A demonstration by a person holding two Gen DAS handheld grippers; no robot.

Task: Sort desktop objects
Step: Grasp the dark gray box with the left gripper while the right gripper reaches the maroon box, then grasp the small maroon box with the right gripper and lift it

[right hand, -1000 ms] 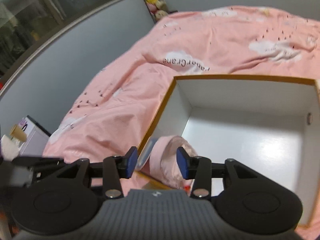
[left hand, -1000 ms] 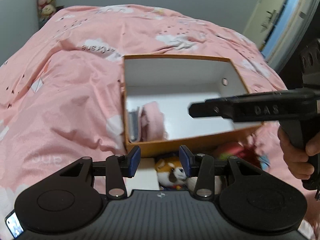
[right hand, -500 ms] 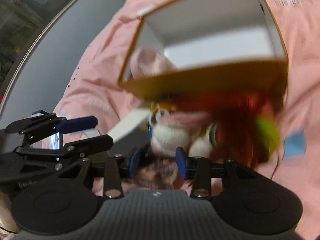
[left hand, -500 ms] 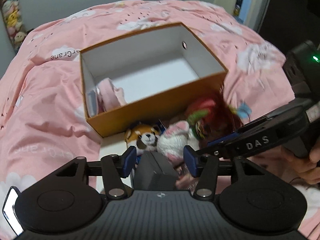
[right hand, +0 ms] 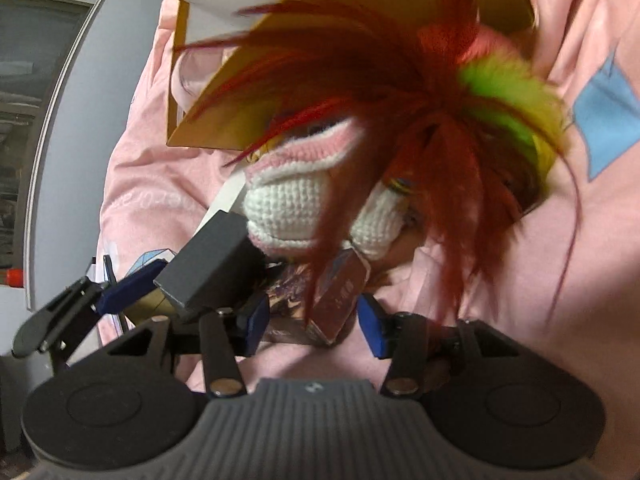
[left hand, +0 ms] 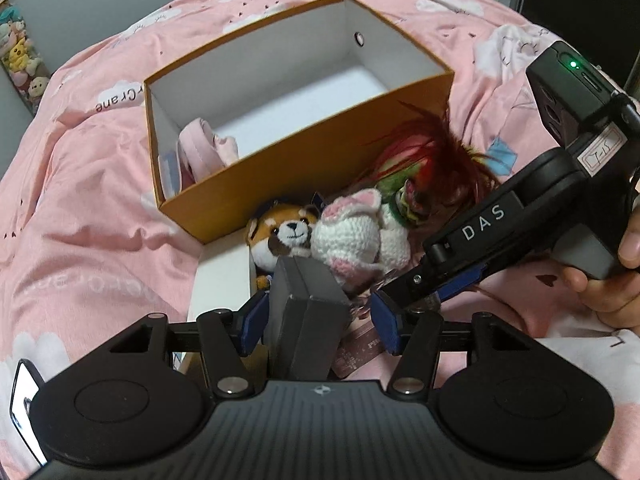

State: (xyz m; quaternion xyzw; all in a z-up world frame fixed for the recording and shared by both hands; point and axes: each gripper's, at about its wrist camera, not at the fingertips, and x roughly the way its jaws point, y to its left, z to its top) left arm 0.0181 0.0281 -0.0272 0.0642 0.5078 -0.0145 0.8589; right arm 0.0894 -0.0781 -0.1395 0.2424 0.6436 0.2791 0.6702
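Both claws have swung down from the orange box (left hand: 304,168) to the pile on the bed, the left claw (left hand: 316,320) opening around the grey case (left hand: 308,312), the right claw (right hand: 310,320) widening around the small maroon carton (right hand: 338,300), neither yet gripped.

Both grippers (left hand: 318,326) (right hand: 310,322) angled down, agape

box (left hand: 320,152) behind plush toys (left hand: 320,236); block (left hand: 306,304) before toys
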